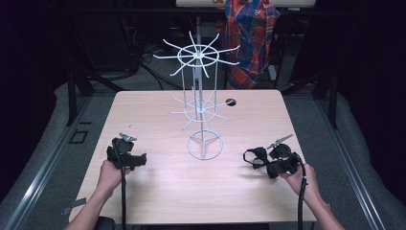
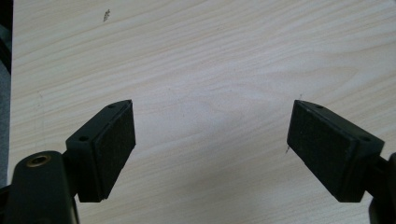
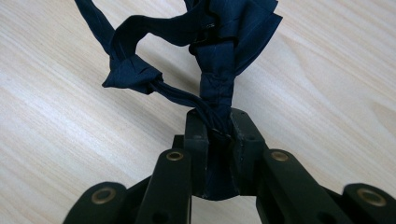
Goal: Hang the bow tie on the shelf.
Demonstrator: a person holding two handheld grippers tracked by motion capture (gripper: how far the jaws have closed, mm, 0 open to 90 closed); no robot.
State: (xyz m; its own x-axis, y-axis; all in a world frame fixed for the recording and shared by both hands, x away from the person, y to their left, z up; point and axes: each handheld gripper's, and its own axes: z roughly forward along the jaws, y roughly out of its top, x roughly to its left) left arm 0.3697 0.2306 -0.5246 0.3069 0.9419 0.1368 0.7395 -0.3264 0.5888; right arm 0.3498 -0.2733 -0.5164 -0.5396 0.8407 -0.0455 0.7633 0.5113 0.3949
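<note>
On the pale wood-grain table (image 1: 158, 191), near its right front edge, the right gripper (image 1: 266, 163) has its jaws closed on a dark navy fabric bow tie (image 1: 254, 157). From above, the tie's loop extends leftward from the jaws, toward the white wire two-tier spoked rack (image 1: 201, 103) standing upright at table centre. Right gripper view: the pinched band (image 3: 215, 100) runs straight away from the jaws, with a knotted strap (image 3: 133, 72) curling left. Left gripper view: the left gripper (image 2: 211, 140) is spread wide over bare tabletop, holding nothing; from above it sits well apart from the tie.
</note>
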